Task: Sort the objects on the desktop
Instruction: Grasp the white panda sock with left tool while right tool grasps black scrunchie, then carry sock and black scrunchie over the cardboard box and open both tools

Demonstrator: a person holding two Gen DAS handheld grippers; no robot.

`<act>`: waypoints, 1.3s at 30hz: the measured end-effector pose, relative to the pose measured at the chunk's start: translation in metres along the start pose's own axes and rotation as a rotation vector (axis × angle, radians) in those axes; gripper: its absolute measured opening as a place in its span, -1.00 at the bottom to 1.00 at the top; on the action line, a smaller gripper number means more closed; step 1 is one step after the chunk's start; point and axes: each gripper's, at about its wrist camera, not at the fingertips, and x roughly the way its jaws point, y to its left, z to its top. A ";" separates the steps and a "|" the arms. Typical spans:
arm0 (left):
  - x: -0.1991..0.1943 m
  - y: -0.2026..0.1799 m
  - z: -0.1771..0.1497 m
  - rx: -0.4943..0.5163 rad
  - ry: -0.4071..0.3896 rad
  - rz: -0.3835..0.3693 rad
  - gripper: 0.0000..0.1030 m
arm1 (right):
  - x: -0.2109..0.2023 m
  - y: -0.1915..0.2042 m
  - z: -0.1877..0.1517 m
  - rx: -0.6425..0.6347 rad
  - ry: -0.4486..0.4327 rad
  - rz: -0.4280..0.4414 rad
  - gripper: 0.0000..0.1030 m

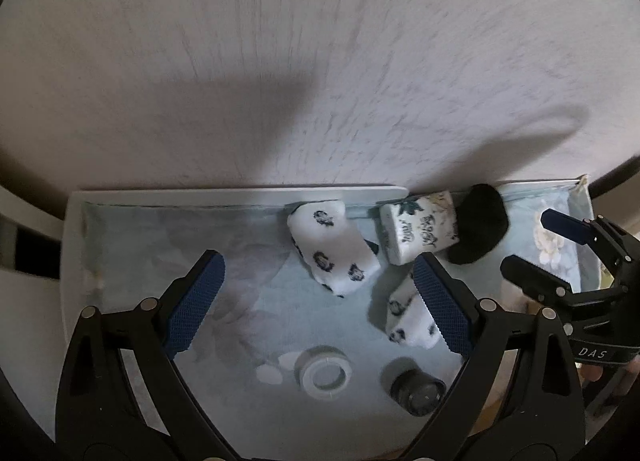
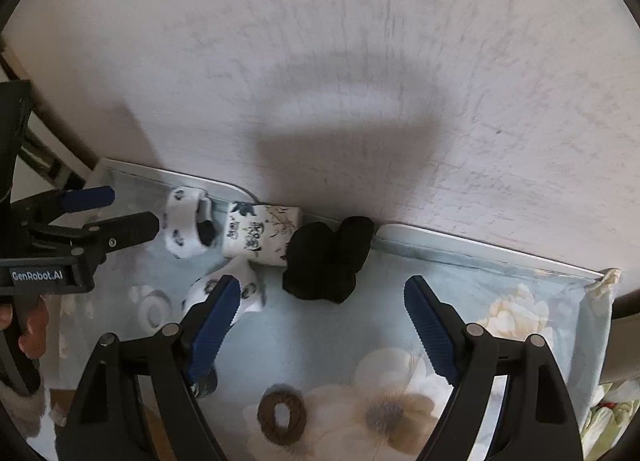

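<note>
Against the pale wall, a floral blue cloth (image 2: 500, 301) covers the desk. Both the left gripper (image 1: 320, 301) and right gripper (image 2: 320, 321) hover above it with jaws spread wide, holding nothing. Near the wall lie a black sock (image 2: 328, 261), a tissue pack (image 1: 420, 231) and two panda-print socks (image 1: 332, 249). Nearer the cameras sit a white tape roll (image 1: 326, 377) and a brown hair tie (image 2: 282, 415).

The right finger pad (image 1: 440, 303) of the left gripper covers part of a patterned sock (image 1: 408, 321). Print on the tissue pack (image 2: 260, 235) is too blurred to read.
</note>
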 end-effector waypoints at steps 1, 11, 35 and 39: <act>0.004 0.001 0.000 -0.009 0.005 0.002 0.84 | 0.004 0.000 0.001 0.000 0.004 -0.007 0.47; 0.036 0.008 0.004 -0.109 0.041 -0.013 0.83 | 0.037 -0.006 0.008 0.030 0.050 -0.029 0.21; 0.014 -0.026 -0.002 -0.091 -0.019 -0.070 -0.39 | 0.023 -0.021 0.007 0.093 0.038 0.031 -0.74; -0.006 -0.034 0.000 -0.074 -0.023 -0.081 -0.39 | 0.005 -0.023 0.006 0.083 0.024 0.030 -0.74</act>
